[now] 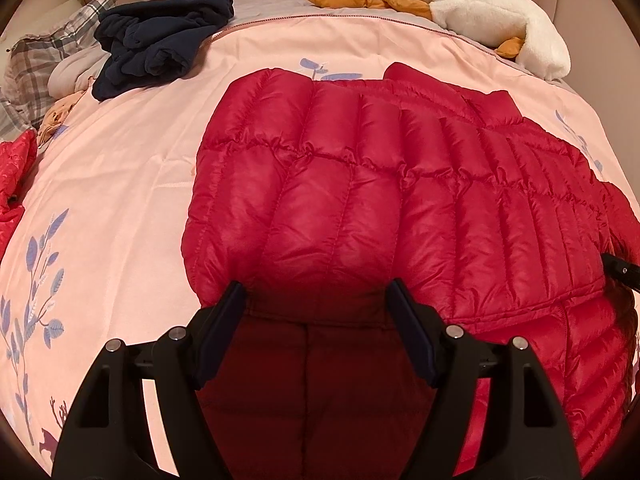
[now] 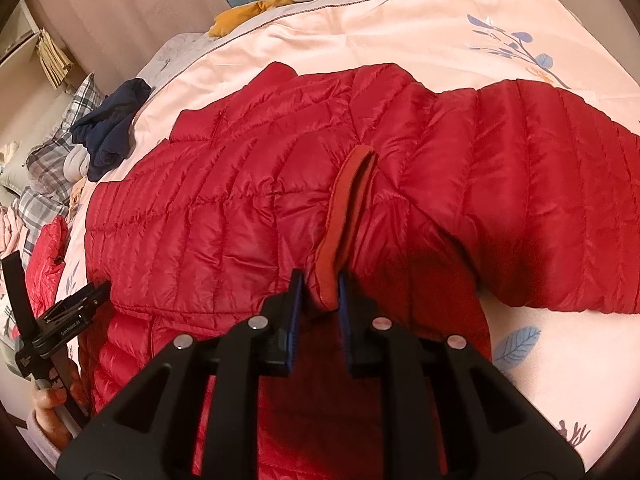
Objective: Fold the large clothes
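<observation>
Open pink bedcover (image 1: 132,184) lies left of the red puffer jacket (image 1: 400,200), bare down to the near edge. Farther back on that side a dark navy garment (image 1: 160,40) is bunched beside a plaid pillow (image 1: 36,56). Across the head of the bed a white plush toy (image 1: 500,20) blocks the right corner. Right of the jacket's sleeve (image 2: 560,184), the cover is bare again.

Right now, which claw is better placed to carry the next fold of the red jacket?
The right claw: it is already shut on the cuff of the red jacket. The left claw stands open over the jacket's near edge, gripping nothing.
</observation>
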A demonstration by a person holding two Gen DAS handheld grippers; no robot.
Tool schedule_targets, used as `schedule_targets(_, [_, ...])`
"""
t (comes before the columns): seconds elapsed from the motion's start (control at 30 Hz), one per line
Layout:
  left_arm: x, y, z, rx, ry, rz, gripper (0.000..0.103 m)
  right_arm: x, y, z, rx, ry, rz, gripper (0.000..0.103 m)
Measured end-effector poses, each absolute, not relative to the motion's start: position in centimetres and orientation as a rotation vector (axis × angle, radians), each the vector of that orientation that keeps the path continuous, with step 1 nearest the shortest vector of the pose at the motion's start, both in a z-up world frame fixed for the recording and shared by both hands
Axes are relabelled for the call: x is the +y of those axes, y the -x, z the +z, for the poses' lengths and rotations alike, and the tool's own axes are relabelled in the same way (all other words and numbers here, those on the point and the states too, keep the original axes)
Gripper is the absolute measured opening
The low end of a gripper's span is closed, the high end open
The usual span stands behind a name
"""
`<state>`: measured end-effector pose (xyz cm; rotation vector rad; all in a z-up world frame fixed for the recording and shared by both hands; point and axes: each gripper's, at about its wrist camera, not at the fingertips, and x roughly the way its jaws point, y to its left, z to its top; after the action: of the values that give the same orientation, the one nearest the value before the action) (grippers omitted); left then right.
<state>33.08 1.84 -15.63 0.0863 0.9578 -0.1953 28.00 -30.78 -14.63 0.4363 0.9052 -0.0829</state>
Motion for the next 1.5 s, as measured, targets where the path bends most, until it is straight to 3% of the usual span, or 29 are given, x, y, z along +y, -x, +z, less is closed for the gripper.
schedule_targets(0.5, [1.6,-32.9,-15.6,0.964,-0.092,-0.165,0.076,-30.9,-27.6,-14.4,0.912,-0.461,-0.075,0.024])
schedule_targets(0.6, [1.8,-32.7,-15.5,0.961,-0.086,-0.153,0.076,-31.0,-27.0,-14.0,0.901,-0.466,-0.067,0.035])
schedule_targets(0.67, [2.0,-32.3,-15.2,0.952,-0.077,-0.137,0.076,-30.9,-26.2,-13.6,0.883,-0.462,-0.068,0.052])
schedule_targets(0.87, [2.0,-30.5,-14.0,0.921,-0.083,-0.129,0.077,-30.6,-24.0,-12.3,0.853,-0.401,-0.087,0.06])
schedule_targets(0.93, [1.8,-29.7,-13.3,0.9,-0.094,-0.131,0.089,-30.6,-23.1,-11.7,0.841,-0.387,-0.089,0.061])
schedule_targets(1.0, [1.6,-29.0,-12.7,0.878,-0.096,-0.139,0.089,-30.7,-22.3,-11.2,0.831,-0.386,-0.086,0.063])
schedule_targets(1.1, [1.1,-27.8,-11.7,0.858,-0.101,-0.157,0.09,-30.8,-20.9,-10.5,0.806,-0.386,-0.084,0.071])
schedule_targets(1.27, [0.7,-25.3,-10.3,0.822,-0.098,-0.189,0.1,-31.1,-18.3,-9.7,0.78,-0.426,-0.062,0.088])
schedule_targets(1.5, [0.5,-21.8,-8.4,0.81,-0.072,-0.233,0.102,-32.8,-14.3,-9.6,0.763,-0.549,-0.035,0.097])
